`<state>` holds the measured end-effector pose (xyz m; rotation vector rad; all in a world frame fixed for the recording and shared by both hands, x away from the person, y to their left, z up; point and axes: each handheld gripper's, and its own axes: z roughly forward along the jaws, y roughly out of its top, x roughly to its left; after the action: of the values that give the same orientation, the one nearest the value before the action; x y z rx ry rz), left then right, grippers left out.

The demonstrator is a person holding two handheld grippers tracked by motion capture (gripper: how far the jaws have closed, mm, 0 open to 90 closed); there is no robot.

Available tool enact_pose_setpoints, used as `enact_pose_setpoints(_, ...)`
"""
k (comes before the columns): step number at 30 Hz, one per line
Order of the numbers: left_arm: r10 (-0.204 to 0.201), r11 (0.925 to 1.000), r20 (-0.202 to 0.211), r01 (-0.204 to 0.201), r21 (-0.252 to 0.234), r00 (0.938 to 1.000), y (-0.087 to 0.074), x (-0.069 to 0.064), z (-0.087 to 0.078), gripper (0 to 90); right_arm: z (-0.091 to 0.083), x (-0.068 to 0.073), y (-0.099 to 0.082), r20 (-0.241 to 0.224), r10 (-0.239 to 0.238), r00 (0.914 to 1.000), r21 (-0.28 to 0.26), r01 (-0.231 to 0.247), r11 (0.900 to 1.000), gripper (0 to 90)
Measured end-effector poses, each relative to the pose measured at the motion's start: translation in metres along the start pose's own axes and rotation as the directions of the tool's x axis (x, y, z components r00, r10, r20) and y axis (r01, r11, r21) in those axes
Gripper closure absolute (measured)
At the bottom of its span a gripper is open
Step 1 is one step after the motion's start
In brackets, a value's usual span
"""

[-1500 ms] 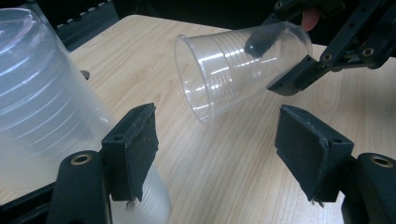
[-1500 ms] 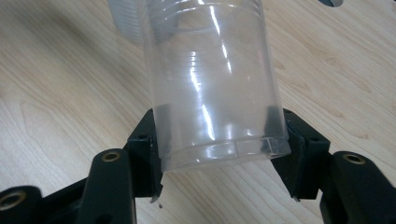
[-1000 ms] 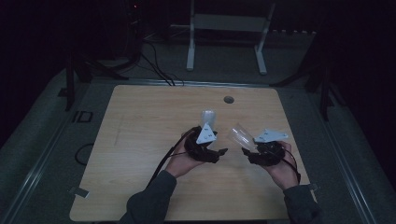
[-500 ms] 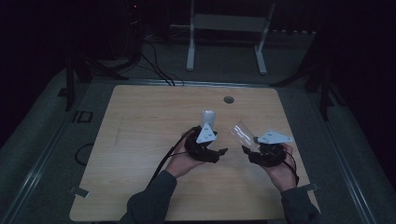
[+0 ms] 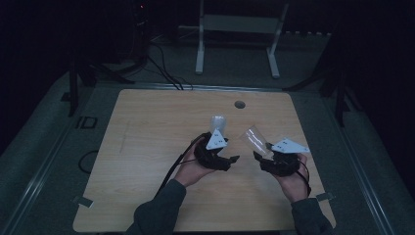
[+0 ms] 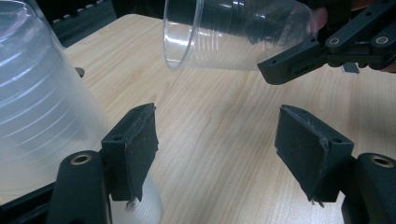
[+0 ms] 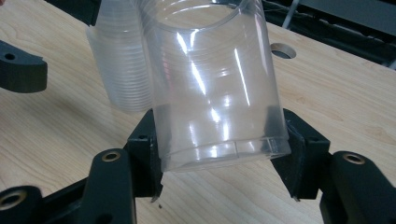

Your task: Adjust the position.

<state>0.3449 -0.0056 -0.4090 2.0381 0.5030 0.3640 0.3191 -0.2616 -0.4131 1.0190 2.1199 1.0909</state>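
In the high view a person's two hands hold grippers near the front middle of a wooden table (image 5: 147, 147). My right gripper (image 5: 265, 151) is shut on the base of a clear plastic cup (image 5: 254, 139), tilted with its mouth up and to the left. The right gripper view shows my right gripper (image 7: 219, 154) with both pads pressed on that cup (image 7: 215, 79). My left gripper (image 6: 217, 140) is open with bare table between its pads. A stack of frosted cups (image 6: 37, 107) stands just outside its left jaw. The clear cup (image 6: 233, 32) hangs ahead of it.
A round cable hole (image 5: 239, 104) sits near the table's far edge. Beyond the table stand a white metal frame (image 5: 240, 24) and dark cables (image 5: 166, 73) on the floor. The room around the table is dark. The cup stack (image 7: 121, 60) stands behind the held cup.
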Motion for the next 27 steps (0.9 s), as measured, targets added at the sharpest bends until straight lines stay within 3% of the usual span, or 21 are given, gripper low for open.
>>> enact_pose_setpoints(27, -0.064, 0.9978, 0.008, 0.064, -0.019, 0.9979, 0.002, -0.0003, 0.0034, 29.5, -0.0084, 0.0028, 0.0034, 0.046, 0.011, 0.9989, -0.11, -0.006, 0.9939, 41.8)
